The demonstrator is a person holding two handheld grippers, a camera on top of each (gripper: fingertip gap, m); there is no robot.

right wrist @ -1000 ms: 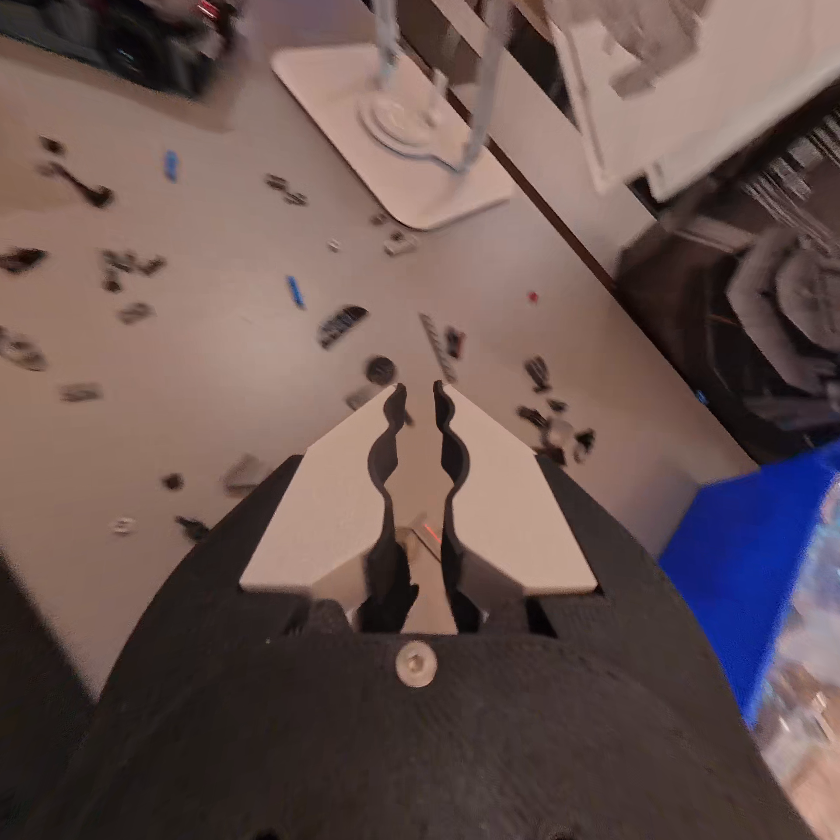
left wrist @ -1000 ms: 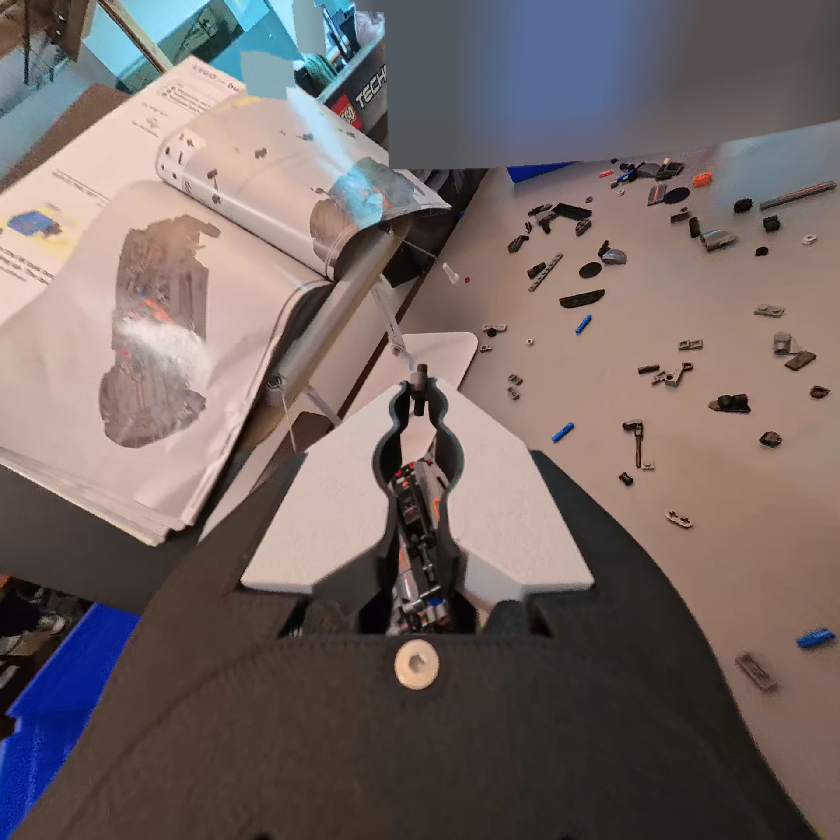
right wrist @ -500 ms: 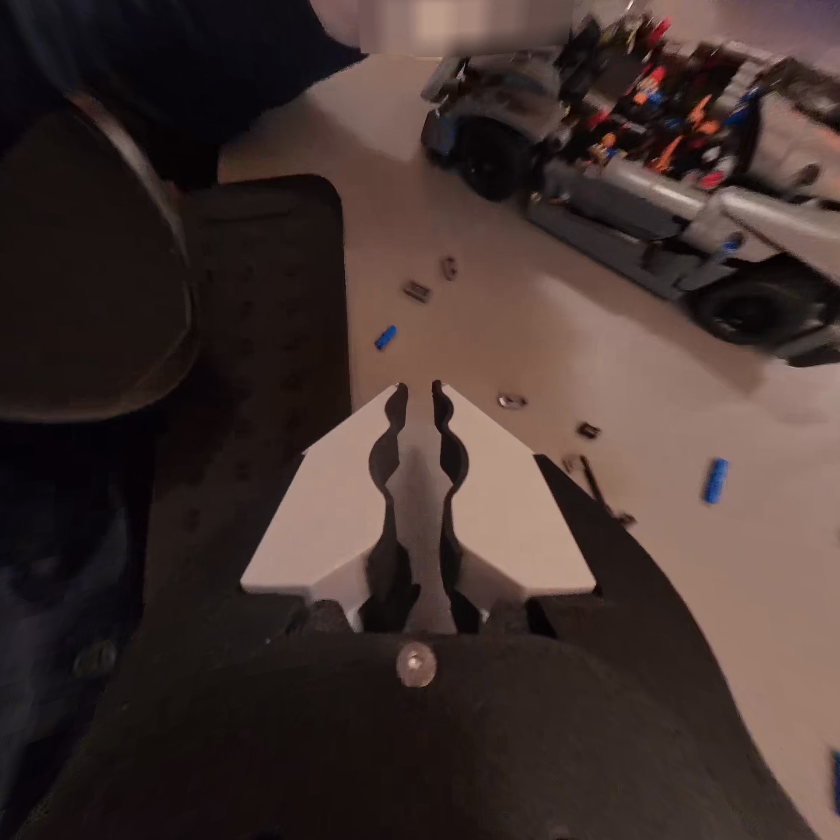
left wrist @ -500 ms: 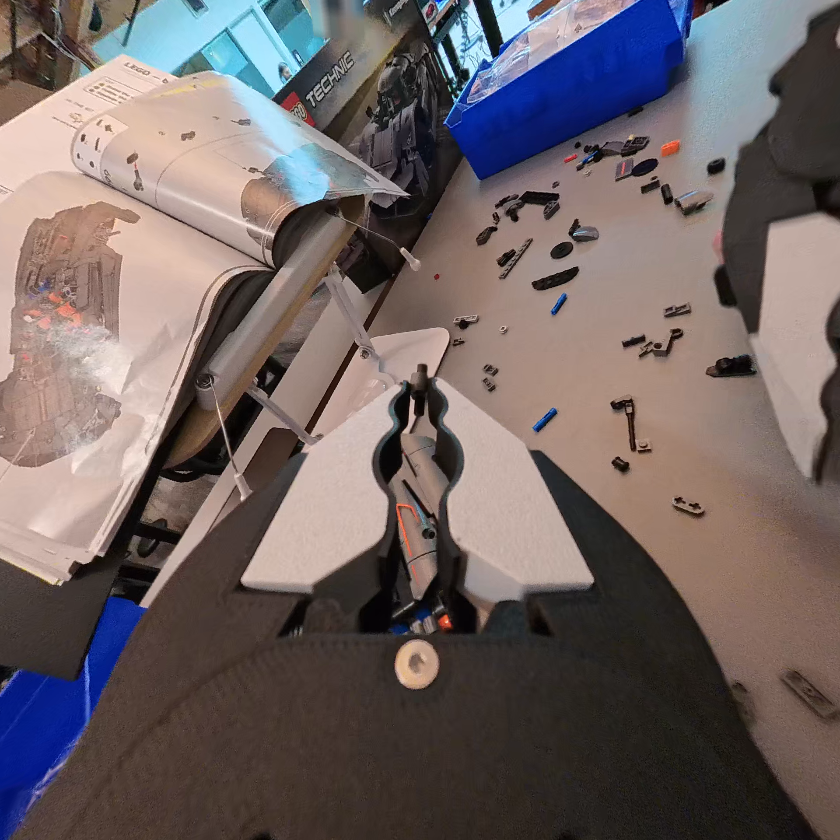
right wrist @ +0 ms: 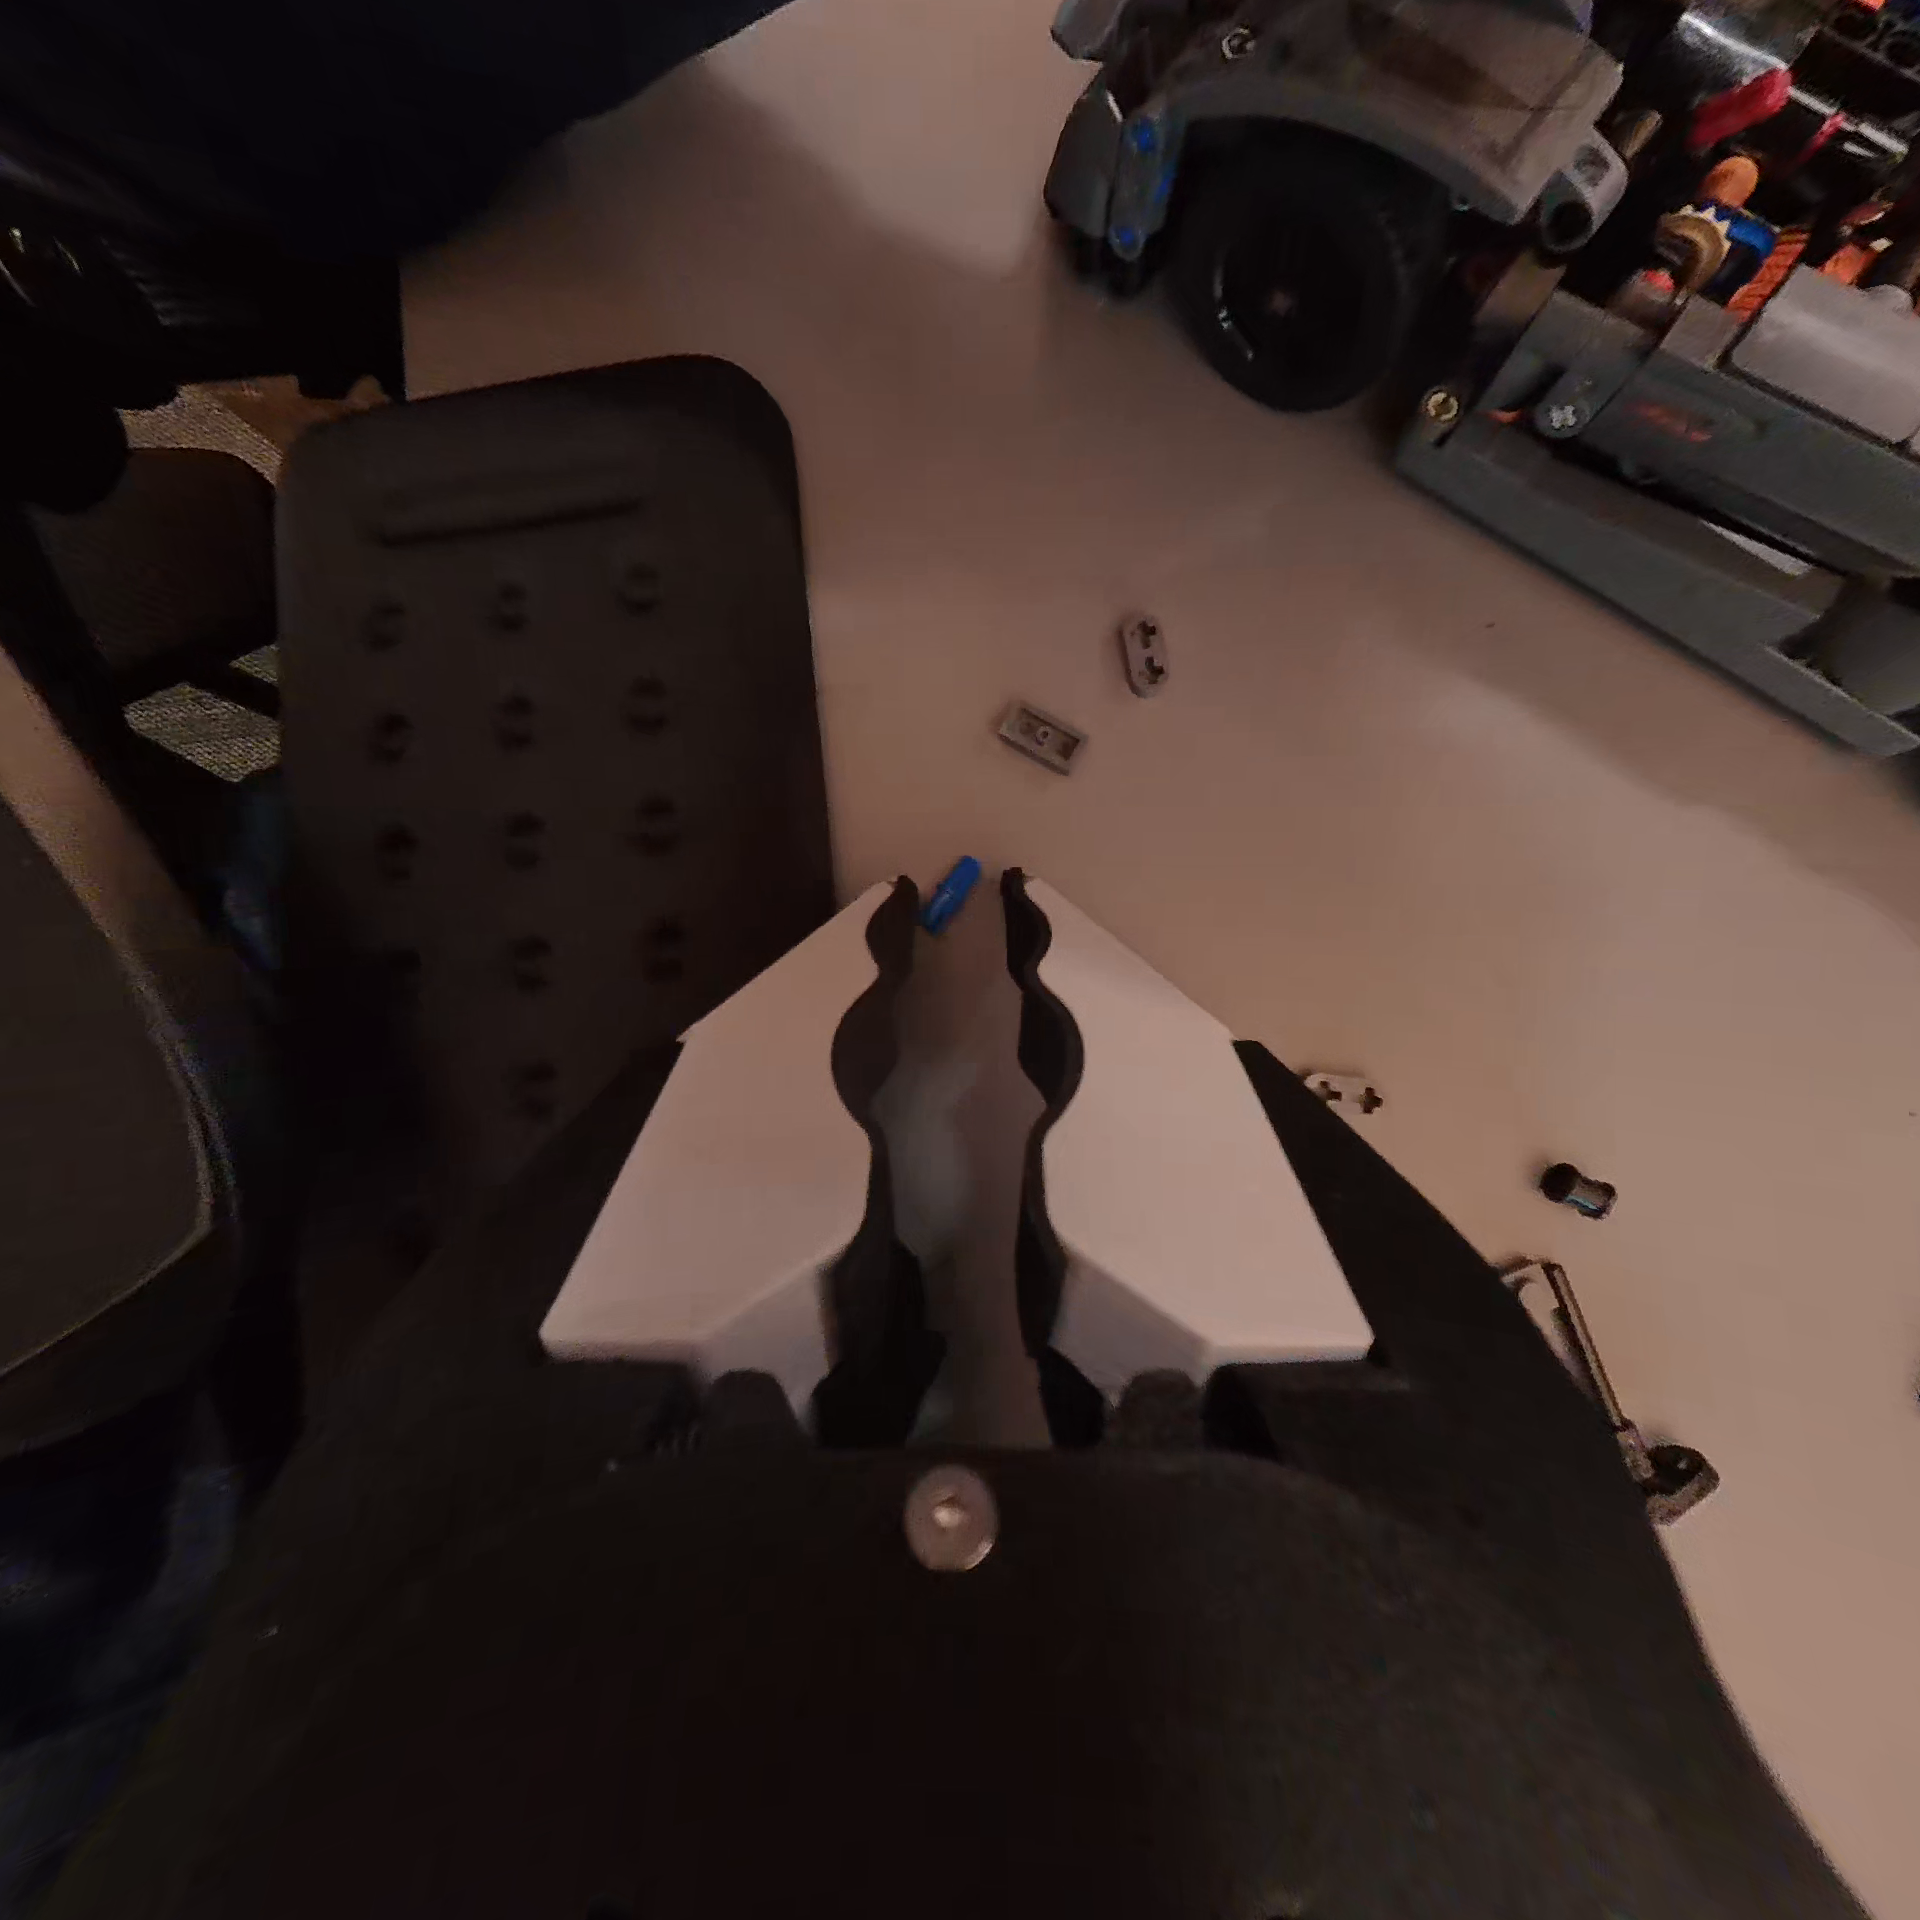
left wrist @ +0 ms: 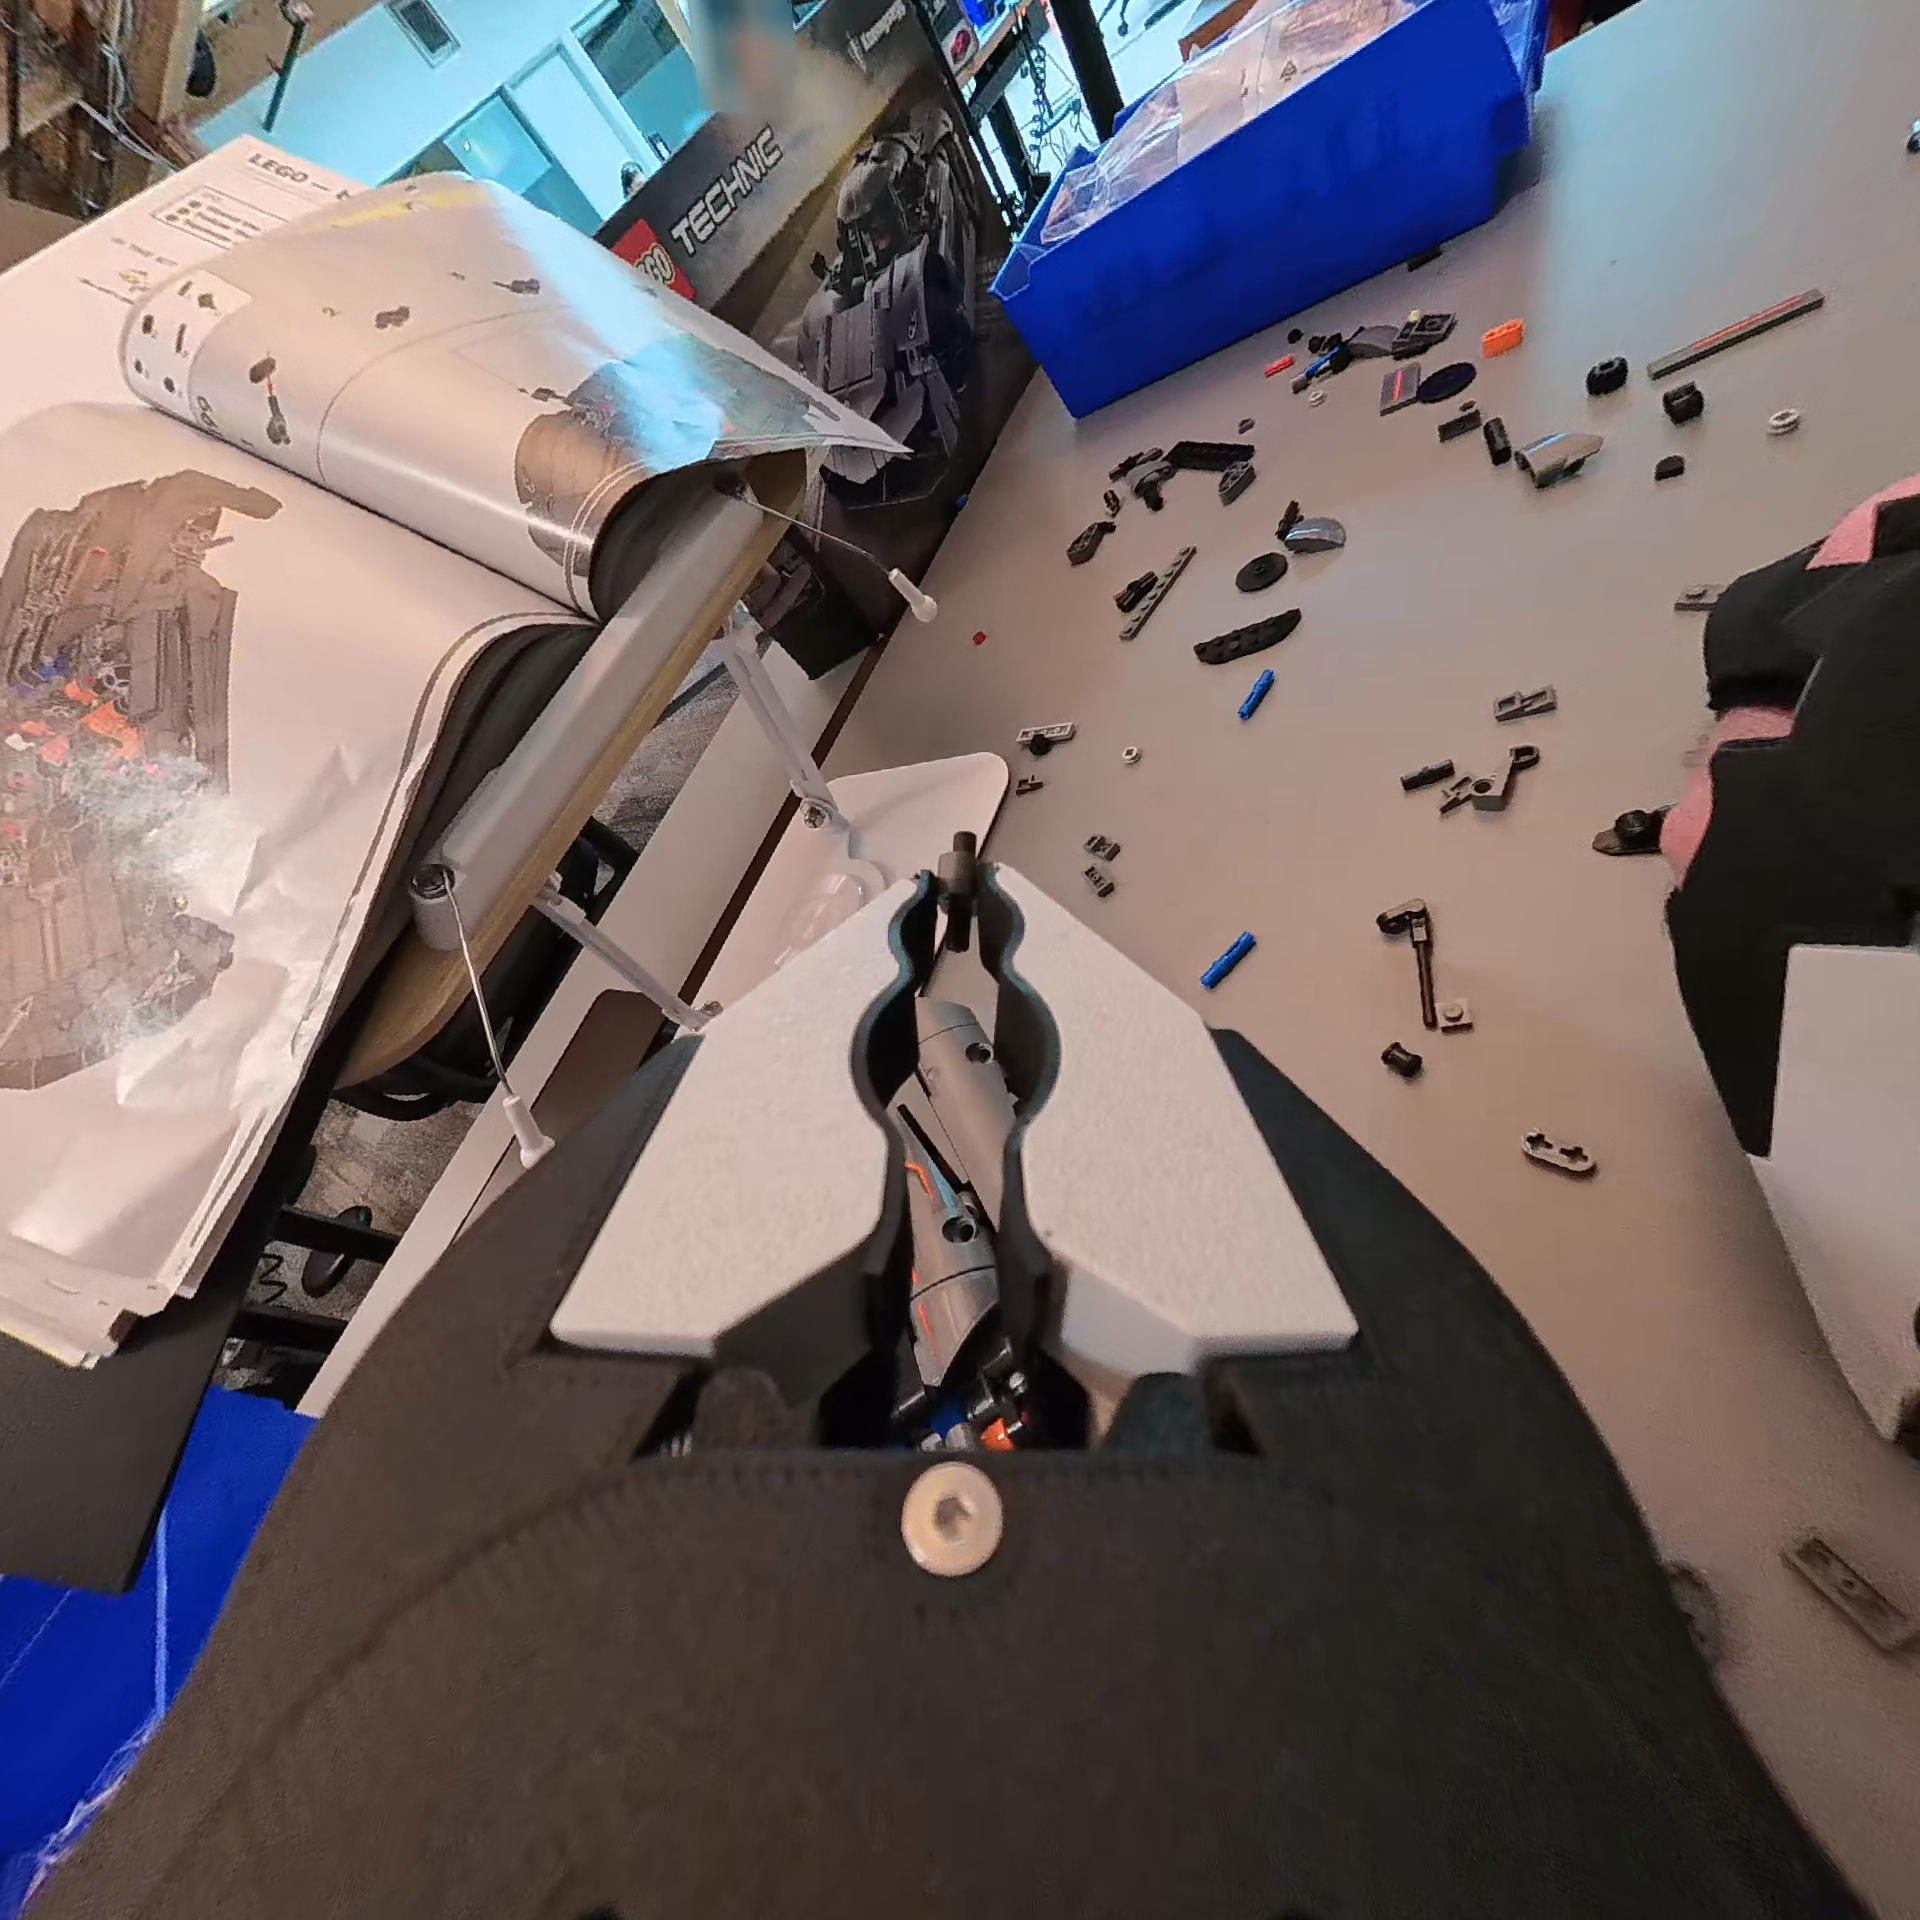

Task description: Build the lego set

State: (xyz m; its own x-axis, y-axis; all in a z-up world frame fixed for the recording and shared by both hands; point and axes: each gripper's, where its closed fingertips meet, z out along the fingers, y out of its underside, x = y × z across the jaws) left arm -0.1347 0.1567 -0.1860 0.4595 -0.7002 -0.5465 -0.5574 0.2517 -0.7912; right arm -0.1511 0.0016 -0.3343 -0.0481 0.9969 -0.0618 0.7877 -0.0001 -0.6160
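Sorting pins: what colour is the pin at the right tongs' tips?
Blue pin, clearest in the right wrist view.

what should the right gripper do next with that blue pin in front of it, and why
Probably ease the right gripper forward and down, then close on the blue pin. Its fingers stand open and empty, with the pin lying on the table just between their tips. The left gripper is already shut on a grey lego subassembly, likely waiting for a part.
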